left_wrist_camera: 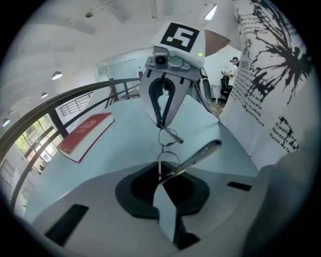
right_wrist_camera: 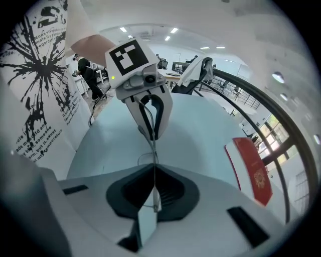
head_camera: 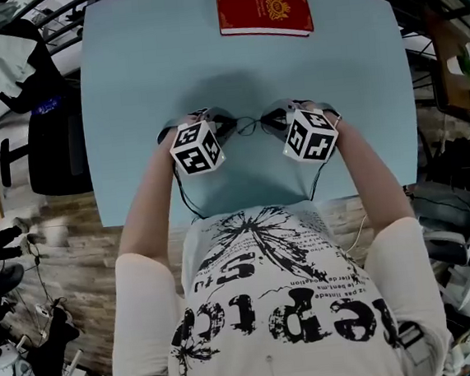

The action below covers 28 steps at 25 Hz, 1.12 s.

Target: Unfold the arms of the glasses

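Observation:
Thin wire-framed glasses (head_camera: 248,126) hang just above the pale blue table (head_camera: 141,68), held between my two grippers. My left gripper (head_camera: 227,127) is shut on one end of the frame. In the left gripper view its jaws (left_wrist_camera: 160,175) pinch the wire rim (left_wrist_camera: 167,156), and one metal arm (left_wrist_camera: 200,152) sticks out to the right. My right gripper (head_camera: 269,122) is shut on the other end. In the right gripper view the glasses' thin wire (right_wrist_camera: 153,150) runs straight into its closed jaws (right_wrist_camera: 154,173). Each gripper faces the other across the glasses.
A red book (head_camera: 264,10) lies at the table's far edge, also seen as a red book (left_wrist_camera: 85,134) at left and a red book (right_wrist_camera: 251,170) at right. A black chair (head_camera: 53,147) stands left of the table. Railings run behind it.

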Motion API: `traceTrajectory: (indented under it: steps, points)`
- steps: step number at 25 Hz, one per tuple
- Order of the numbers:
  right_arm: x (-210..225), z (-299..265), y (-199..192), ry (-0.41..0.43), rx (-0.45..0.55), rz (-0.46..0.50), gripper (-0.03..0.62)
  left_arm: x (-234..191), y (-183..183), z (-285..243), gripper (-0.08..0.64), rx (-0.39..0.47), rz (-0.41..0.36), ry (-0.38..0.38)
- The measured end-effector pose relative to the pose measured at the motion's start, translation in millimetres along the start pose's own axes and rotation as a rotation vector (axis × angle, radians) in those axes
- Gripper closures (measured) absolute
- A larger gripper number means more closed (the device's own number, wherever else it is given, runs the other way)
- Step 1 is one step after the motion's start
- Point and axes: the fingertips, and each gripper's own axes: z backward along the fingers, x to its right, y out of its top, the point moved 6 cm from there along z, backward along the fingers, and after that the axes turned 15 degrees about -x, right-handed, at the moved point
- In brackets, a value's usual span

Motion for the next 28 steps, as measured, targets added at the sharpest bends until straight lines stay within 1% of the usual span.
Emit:
traceTrajectory:
  steps: [4,9,15,22,28]
  points:
    - [4,8,-7,-0.033,0.002,-0.018,0.576,0,0,1,0.531,-0.007,0.003,0.003]
    - [2,17,-11,-0.044,-0.02,-0.026,0.575,2,1,4,0.531,-0.013,0.0,0.009]
    - [4,31,-21,-0.052,-0.003,-0.098,0.572,4,4,7,0.531,-0.011,0.009,0.028]
    - [0,29,-42,-0.103,-0.008,-0.139,0.568,5,-1,8,0.531,-0.023,0.032,0.048]
    - [-11,19,-53,-0.105,-0.075,-0.119,0.568,6,0,8,0.531,-0.027,0.037,0.059]
